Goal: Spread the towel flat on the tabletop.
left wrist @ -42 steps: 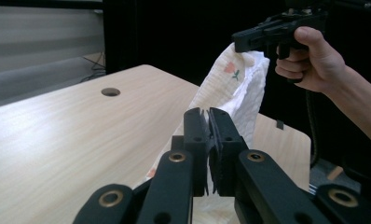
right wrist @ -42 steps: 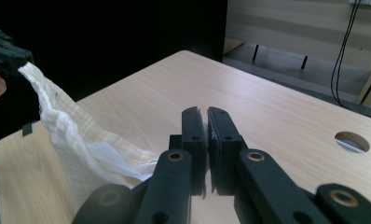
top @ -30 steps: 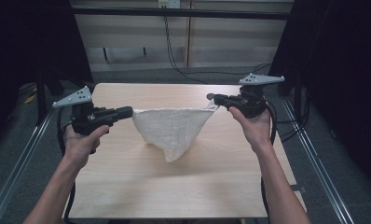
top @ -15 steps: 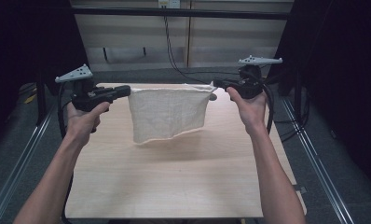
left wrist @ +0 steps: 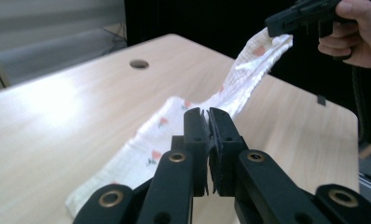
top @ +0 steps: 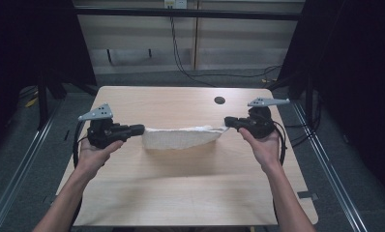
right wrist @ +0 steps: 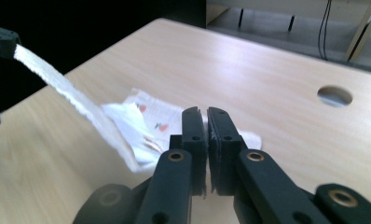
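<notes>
A white cloth (top: 181,138) with small red prints is stretched between my two grippers, and its lower part lies bunched on the wooden table (top: 181,193). My left gripper (top: 141,129) is shut on the cloth's left corner. At the cloth's right corner my right gripper (top: 226,122) is shut too. In the left gripper view my closed jaws (left wrist: 207,115) pinch the cloth (left wrist: 174,135), which runs up to the other gripper (left wrist: 279,23) at the top right. In the right gripper view the cloth (right wrist: 127,121) stretches from my jaws (right wrist: 203,114) to the far left.
A round cable hole (top: 219,100) sits in the table's far right part. Metal rails (top: 16,169) run along both sides of the table. Cables (top: 181,53) hang against the back wall.
Both grippers have come down with the cloth and moved further apart. The cloth hung free in the air before; now its lower part rests folded on the table.
</notes>
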A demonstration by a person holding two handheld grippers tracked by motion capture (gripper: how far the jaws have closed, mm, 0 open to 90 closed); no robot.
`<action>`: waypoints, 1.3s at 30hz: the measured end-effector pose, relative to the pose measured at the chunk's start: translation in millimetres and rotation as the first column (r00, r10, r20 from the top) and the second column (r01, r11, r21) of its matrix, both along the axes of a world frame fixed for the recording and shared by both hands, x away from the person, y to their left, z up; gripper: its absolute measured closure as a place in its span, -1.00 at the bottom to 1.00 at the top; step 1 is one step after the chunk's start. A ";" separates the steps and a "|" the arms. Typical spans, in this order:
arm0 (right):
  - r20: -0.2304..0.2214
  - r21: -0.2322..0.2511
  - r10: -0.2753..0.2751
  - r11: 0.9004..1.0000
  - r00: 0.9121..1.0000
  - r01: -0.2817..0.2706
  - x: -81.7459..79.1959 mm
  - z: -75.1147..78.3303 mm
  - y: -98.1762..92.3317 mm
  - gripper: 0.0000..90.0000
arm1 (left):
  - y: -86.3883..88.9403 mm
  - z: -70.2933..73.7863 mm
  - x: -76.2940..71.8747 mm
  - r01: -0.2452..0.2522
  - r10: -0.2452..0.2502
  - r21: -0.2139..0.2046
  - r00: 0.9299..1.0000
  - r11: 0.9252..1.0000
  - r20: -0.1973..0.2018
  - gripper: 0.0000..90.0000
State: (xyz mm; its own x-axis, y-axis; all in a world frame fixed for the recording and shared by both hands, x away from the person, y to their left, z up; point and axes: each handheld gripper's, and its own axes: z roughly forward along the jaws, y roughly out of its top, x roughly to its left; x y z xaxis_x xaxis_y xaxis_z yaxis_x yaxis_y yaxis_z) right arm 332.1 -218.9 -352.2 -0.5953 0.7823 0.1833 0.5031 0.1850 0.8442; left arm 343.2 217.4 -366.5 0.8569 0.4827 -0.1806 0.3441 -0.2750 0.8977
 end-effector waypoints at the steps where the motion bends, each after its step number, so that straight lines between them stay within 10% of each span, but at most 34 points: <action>1: -0.014 0.000 0.006 1.000 1.000 -0.006 -4.2 -3.7 -0.4 0.93 | 0.3 -2.5 -2.0 0.003 -0.003 0.003 1.000 1.000 -0.007 0.93; 24: -0.138 -0.047 0.060 0.997 0.989 -0.067 -79.9 -85.5 2.2 0.92 | -5.1 -90.1 -72.6 0.137 -0.114 0.134 0.980 0.981 -0.165 0.92; 39: -0.216 -0.058 0.120 0.989 0.969 -0.135 -109.2 -124.0 12.9 0.75 | -12.7 -113.0 -91.8 0.200 -0.145 0.206 0.956 0.958 -0.254 0.88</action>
State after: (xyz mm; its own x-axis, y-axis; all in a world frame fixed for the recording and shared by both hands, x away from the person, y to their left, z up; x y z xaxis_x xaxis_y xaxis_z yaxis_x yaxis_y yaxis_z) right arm 223.0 -205.9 -476.2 -0.6447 0.7183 0.2615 0.6367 0.3154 0.7036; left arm 251.4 204.7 -479.6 0.8776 0.3825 -0.2890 0.4655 -0.5358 0.7044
